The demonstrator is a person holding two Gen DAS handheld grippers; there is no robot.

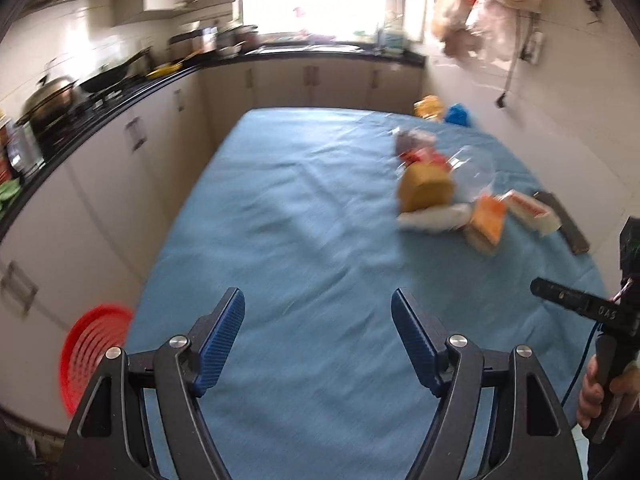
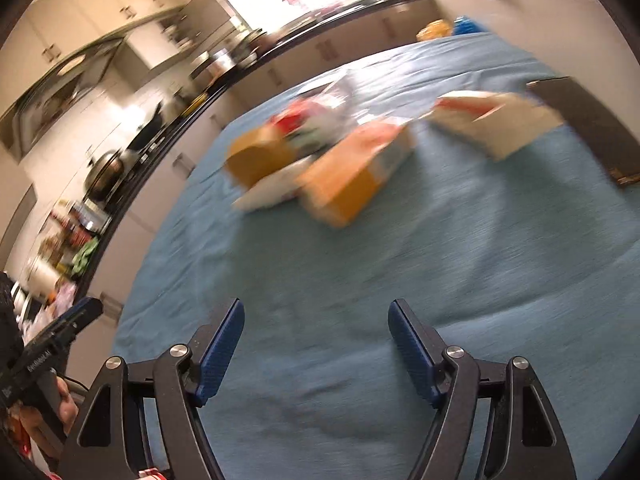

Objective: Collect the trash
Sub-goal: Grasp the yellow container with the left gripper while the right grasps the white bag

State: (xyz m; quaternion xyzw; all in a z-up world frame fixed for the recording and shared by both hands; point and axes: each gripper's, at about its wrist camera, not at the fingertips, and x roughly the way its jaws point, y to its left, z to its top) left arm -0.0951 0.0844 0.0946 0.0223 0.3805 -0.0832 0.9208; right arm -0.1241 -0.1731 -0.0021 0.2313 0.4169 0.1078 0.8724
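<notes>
A heap of trash lies on the blue-clothed table: a tan box, an orange carton, a white and red carton, a clear plastic bag and white paper. My left gripper is open and empty above the cloth, well short of the heap. My right gripper is open and empty, facing the orange carton, the tan box and the white and red carton. The right gripper's body shows in the left wrist view.
A red basket stands on the floor left of the table. A dark flat object lies at the table's right edge. Kitchen counters with pots run along the left and back. Bags hang on the right wall.
</notes>
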